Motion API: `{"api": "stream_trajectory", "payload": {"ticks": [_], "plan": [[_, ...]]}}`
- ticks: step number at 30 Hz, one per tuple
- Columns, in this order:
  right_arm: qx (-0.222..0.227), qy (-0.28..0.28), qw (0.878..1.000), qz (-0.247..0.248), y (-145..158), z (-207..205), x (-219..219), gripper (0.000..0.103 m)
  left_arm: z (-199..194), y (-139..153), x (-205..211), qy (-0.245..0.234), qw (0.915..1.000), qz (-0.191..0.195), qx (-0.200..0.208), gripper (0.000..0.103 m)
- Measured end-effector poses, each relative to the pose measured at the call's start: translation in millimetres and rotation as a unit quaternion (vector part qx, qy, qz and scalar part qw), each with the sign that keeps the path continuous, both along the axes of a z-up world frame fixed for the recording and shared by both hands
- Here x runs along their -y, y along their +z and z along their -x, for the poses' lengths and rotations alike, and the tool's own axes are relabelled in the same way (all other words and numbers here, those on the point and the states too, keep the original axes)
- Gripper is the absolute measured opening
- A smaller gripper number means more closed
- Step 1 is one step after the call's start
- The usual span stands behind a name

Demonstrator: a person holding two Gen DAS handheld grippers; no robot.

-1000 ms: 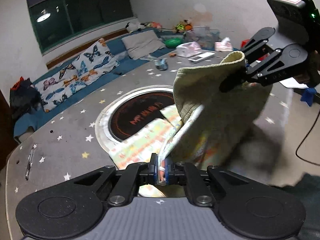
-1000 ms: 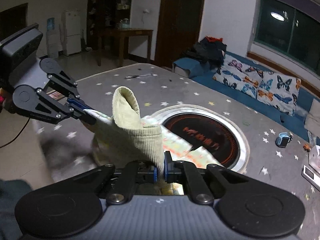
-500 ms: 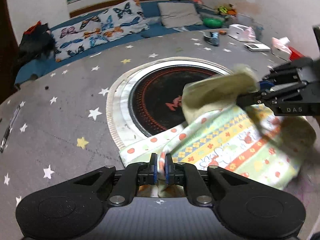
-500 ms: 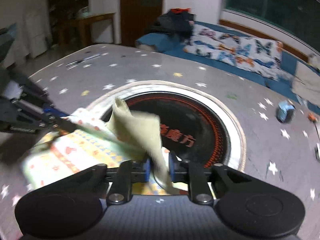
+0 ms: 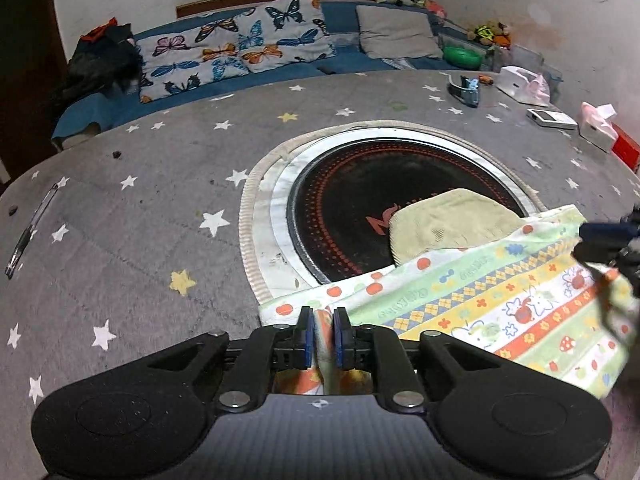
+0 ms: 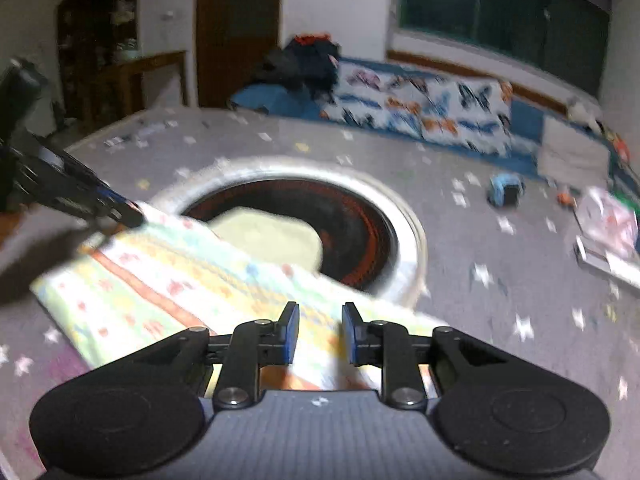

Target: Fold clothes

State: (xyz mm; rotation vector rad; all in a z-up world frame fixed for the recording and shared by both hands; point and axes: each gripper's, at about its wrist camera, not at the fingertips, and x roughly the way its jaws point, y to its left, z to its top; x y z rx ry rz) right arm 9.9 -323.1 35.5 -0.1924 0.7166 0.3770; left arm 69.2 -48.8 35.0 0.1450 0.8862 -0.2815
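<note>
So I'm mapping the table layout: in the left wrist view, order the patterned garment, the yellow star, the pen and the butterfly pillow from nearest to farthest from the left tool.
1. Patterned garment, pinched in the left tool.
2. Yellow star, ahead to the left.
3. Pen, far left table edge.
4. Butterfly pillow, on the bench beyond the table.

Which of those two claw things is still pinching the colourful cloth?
The left gripper: its blue pads are closed on a bunched edge of the patterned garment. The right gripper has its pads apart with nothing between them, above the cloth.
</note>
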Motion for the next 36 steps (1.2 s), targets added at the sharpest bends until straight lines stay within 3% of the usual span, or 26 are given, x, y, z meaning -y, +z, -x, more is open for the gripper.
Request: {"api": "stream_trajectory", "payload": {"ticks": [1,4,8,12,17,23,31,36], "plan": [[-0.008,-0.012,1.0,0.001,-6.5,-4.0,3.4,0.021,0.1,0.5,-0.8,0.004,1.0,-0.003,0.001,0.021],[-0.014,-0.041,0.999,-0.015,-12.8,-12.5,16.4,0.01,2.1,4.9,-6.2,0.019,0.9997,-0.01,0.01,0.021],[0.002,-0.053,0.998,-0.02,-1.3,-7.9,20.9,0.011,9.2,19.1,-11.5,0.033,0.9992,-0.001,0.025,0.02],[-0.003,-0.021,0.999,-0.039,4.1,-8.6,8.8,0.011,21.2,30.7,2.8,0.007,0.9987,0.037,0.034,0.02],[-0.02,-0.005,0.999,-0.034,-7.5,-25.1,-17.9,0.012,21.0,21.5,38.3,-0.035,0.9974,0.062,0.009,0.02],[-0.034,-0.02,0.998,-0.039,-15.1,-39.5,-20.1,0.016,6.6,3.4,54.4,-0.027,0.9977,0.06,-0.014,0.02],[-0.012,0.021,0.999,-0.045,8.6,-4.3,-29.9,0.02,17.9,5.4,55.0,-0.017,0.9985,0.051,-0.009,0.022],[-0.011,0.052,0.997,-0.047,7.9,20.4,-47.7,0.024,38.1,8.3,55.2,-0.011,0.9994,0.034,0.006,0.023]]}}
